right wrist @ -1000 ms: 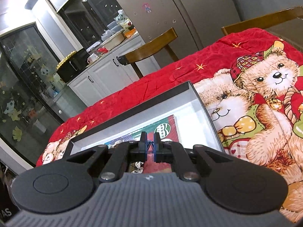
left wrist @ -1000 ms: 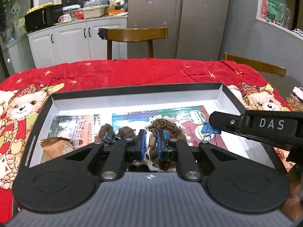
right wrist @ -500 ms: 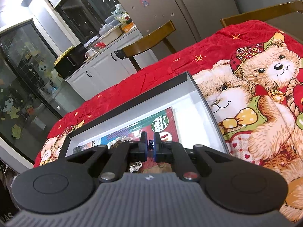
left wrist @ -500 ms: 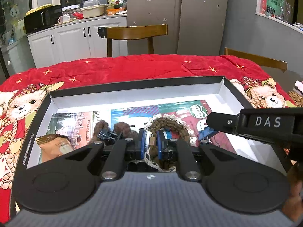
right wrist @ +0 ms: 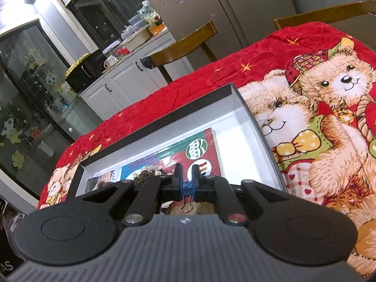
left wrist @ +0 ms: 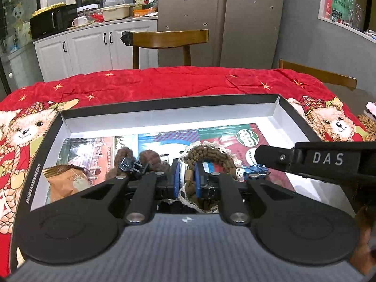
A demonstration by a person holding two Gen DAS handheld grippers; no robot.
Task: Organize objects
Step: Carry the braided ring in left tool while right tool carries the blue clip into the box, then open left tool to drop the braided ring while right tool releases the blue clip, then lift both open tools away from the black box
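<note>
Fingers first: the left gripper [left wrist: 187,178] is pinching the lace-edged brown scrunchie [left wrist: 206,157], pads tight on its near rim, holding it low inside the black tray [left wrist: 164,102]. The right gripper [right wrist: 186,183] has a blue binder clip [right wrist: 187,191] between its fingers; they've just been easing apart, still only a narrow gap, and the pads look like they're touching the clip, wire loop dangling underneath. From the left camera that clip sits just beside the scrunchie's right edge.

Further into the tray: a second blue binder clip [left wrist: 131,166] lying against a plain brown scrunchie [left wrist: 150,157], a brown snack packet [left wrist: 68,181] at the left wall, and printed cards or booklets [left wrist: 235,138] flat on the bottom under everything. Tray sits on the teddy-bear quilt [right wrist: 317,117] covering the surface. Another brownish item [left wrist: 369,127] sits out on the quilt at far right, too cut off to name.

My read: most stuff is already boxed, these two are getting dropped off now, and that stray piece is probably left.
</note>
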